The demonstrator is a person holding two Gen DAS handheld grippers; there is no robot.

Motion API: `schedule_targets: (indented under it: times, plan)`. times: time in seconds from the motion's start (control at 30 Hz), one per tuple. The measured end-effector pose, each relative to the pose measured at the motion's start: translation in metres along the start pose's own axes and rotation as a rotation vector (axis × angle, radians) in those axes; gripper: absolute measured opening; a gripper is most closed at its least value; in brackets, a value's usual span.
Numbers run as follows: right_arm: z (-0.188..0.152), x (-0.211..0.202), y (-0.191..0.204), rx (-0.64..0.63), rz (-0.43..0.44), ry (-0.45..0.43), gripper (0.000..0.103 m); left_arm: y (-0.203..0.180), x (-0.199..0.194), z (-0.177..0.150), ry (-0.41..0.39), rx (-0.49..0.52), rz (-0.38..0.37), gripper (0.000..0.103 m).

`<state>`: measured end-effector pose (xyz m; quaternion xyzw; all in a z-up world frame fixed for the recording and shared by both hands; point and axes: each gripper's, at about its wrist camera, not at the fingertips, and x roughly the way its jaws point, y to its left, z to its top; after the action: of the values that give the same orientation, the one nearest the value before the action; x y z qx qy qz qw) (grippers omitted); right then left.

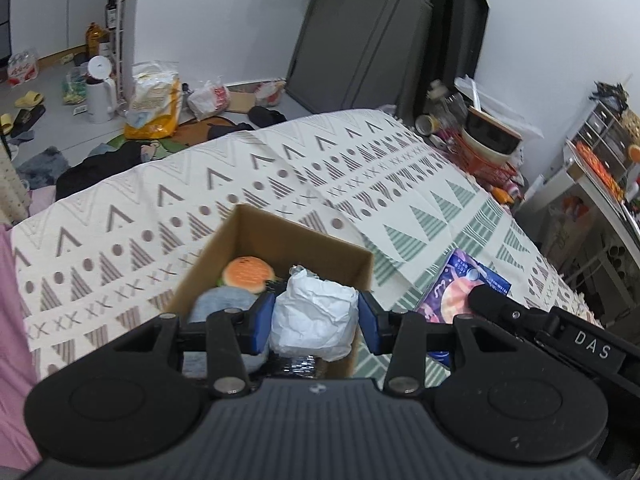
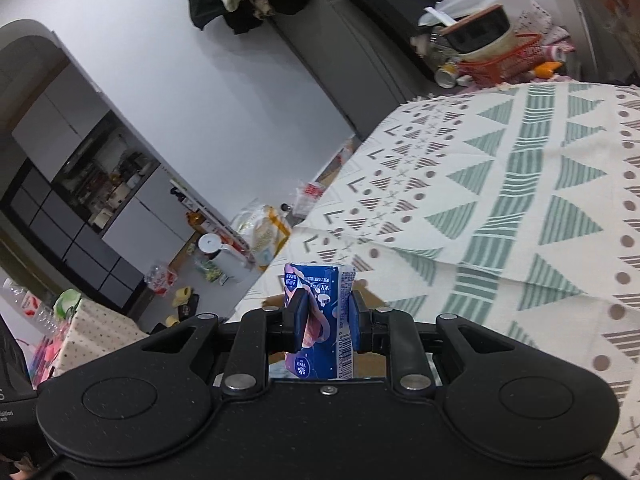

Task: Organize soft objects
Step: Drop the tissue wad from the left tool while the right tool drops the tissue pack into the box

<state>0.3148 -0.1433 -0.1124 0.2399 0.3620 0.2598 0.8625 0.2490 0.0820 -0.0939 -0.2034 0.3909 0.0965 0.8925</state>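
An open cardboard box stands on the patterned tablecloth. Inside lie a burger-shaped soft toy, a grey soft item and something silvery. My left gripper hangs over the box, its blue pads pressed on both sides of a crumpled white bundle. My right gripper is shut on a blue tissue pack, held upright above the cloth. In the left wrist view that pack sits just right of the box, with the right gripper's black body on it.
A red basket with a bowl and cans crowds the table's far right end. Shelving stands to the right. Bags, a white kettle and slippers litter the floor beyond the far edge. Pink fabric lies at the left.
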Motion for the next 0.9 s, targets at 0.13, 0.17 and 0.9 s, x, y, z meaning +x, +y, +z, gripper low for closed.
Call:
schedule_targets:
  times: [0.13, 0.17, 0.9]
  plan:
    - [-0.003, 0.008, 0.016, -0.023, 0.016, 0.008, 0.021, 0.019, -0.007, 0.003, -0.011, -0.024, 0.007, 0.044]
    - [-0.004, 0.010, 0.019, -0.028, 0.016, 0.012, 0.021, 0.023, -0.008, 0.004, -0.011, -0.028, 0.007, 0.044]
    - [-0.011, 0.061, 0.022, 0.017, -0.031, 0.082, 0.060, 0.056, 0.015, 0.010, 0.053, -0.081, -0.044, 0.044]
